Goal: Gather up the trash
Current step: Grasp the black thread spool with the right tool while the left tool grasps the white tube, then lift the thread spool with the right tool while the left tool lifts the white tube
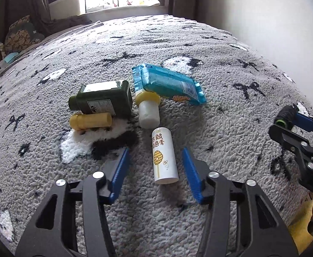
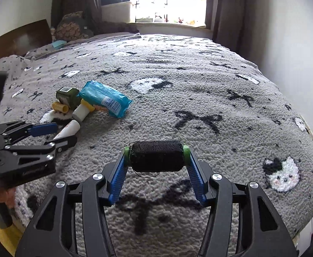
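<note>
**me:** Looking through my left wrist cam, going left to right: mid-left of the frame there's a dark green bottle [image 1: 101,99] lying on its side on the grey fuzzy blanket [image 1: 220,64], with a small yellow tube [image 1: 90,121] touching its lower edge. Just right of those, a white bottle with a yellow collar [image 1: 148,109], and a blue wipes pack [image 1: 169,83] lying over its far end.

**other guy:** And your left gripper?

**me:** My left gripper [image 1: 155,160] is spread wide, blue pads either side of a white lip balm tube [image 1: 164,156] with a honey hive print. The tube lies flat on the blanket between the pads, not touching either one. At the far right edge you can see my right gripper [image 1: 285,117] with something black in its tips.

**other guy:** What's the black thing?

**me:** The right cam shows it better. The same pile sits in that frame's upper left, with the left gripper [image 2: 55,132] just below it, jaws either side of the lip balm. Lower centre, my right gripper [image 2: 156,156] is clamped on a spool of black thread [image 2: 156,156] with green ends, pinched end to end and held crosswise above the blanket.
</note>
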### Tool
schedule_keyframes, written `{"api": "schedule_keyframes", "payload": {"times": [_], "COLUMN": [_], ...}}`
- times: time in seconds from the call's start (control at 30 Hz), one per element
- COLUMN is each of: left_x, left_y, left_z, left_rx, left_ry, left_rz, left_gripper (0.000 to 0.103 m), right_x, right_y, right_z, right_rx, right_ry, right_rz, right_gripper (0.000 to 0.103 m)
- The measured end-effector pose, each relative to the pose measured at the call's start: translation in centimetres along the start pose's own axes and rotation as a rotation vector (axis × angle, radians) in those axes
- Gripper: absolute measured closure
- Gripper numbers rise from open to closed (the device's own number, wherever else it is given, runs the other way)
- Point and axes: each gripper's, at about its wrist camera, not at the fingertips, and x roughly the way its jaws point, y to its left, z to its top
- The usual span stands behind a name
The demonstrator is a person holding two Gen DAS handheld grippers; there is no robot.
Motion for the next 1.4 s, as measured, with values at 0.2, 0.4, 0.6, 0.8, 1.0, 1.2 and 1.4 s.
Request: {"api": "schedule_keyframes", "payload": {"times": [0.2, 0.4, 0.6, 0.8, 1.0, 1.2, 1.4], "left_x": [-0.2, -4.0, -8.3, -11.9, -15.2, -18.1, -19.0], "left_y": [0.1, 0.0, 0.0, -0.4, -0.2, 0.0, -0.1], "left_z": [-0.4, -2.1, -4.7, -7.5, -10.8, -14.5, -17.7], "left_rx": [-0.008, 0.002, -0.014, 0.004, -0.003, -0.018, -0.038], "left_ry": [-0.002, -0.051, -0.087, -0.11, -0.133, -0.142, -0.112], "left_rz": [0.0, -0.003, -0.019, -0.002, 0.006, 0.018, 0.01], "left_gripper": [0.085, 0.085, 0.085, 0.085, 0.085, 0.085, 0.085], "right_x": [-1.9, -4.2, -6.6, -9.2, -12.4, -14.4, -13.9], "right_y": [-0.3, 0.1, 1.3, 2.8, 4.5, 5.5, 6.6], "right_z": [-1.5, -3.0, -4.4, -5.9, -8.5, -11.0, -13.1], "right_rx": [-0.002, 0.0, -0.014, -0.041, -0.078, -0.089, -0.094], "right_ry": [-0.009, -0.032, -0.044, -0.062, -0.09, -0.083, -0.028], "right_rz": [0.003, 0.015, 0.031, 0.038, 0.028, 0.049, 0.086], "right_gripper": [0.048, 0.048, 0.048, 0.048, 0.048, 0.048, 0.048]}}
